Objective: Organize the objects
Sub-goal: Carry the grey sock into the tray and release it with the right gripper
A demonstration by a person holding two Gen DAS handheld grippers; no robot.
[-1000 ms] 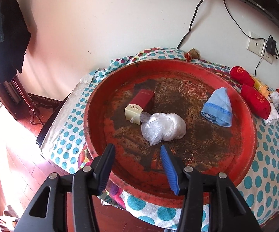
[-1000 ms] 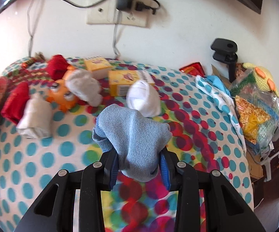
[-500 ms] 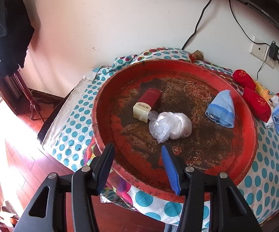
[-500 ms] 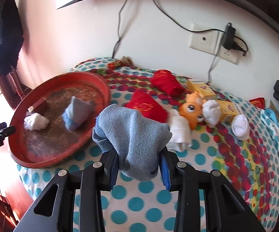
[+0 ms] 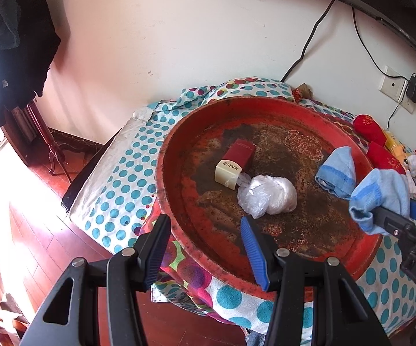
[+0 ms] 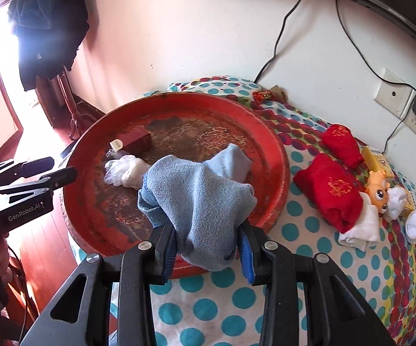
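Observation:
My right gripper (image 6: 206,249) is shut on a light blue sock (image 6: 199,199) and holds it over the near rim of the big red tray (image 6: 277,155). The held sock also shows in the left wrist view (image 5: 381,193) at the tray's right side. In the tray (image 5: 179,132) lie another blue sock (image 5: 337,173), a red box (image 5: 236,158) and a white plastic bag (image 5: 268,196). My left gripper (image 5: 205,245) is open and empty, above the tray's near left rim.
Red rolled socks (image 6: 332,193), a white sock (image 6: 361,230), an orange toy (image 6: 378,187) and yellow boxes (image 6: 378,161) lie on the dotted cloth right of the tray. A wall socket with charger (image 6: 404,103) is behind. Wooden floor (image 5: 20,230) lies left, past the table edge.
My right gripper has carried the blue sock leftward from the cloth to the tray's rim. It now enters the left wrist view. My left gripper has drawn back slightly and stays open.

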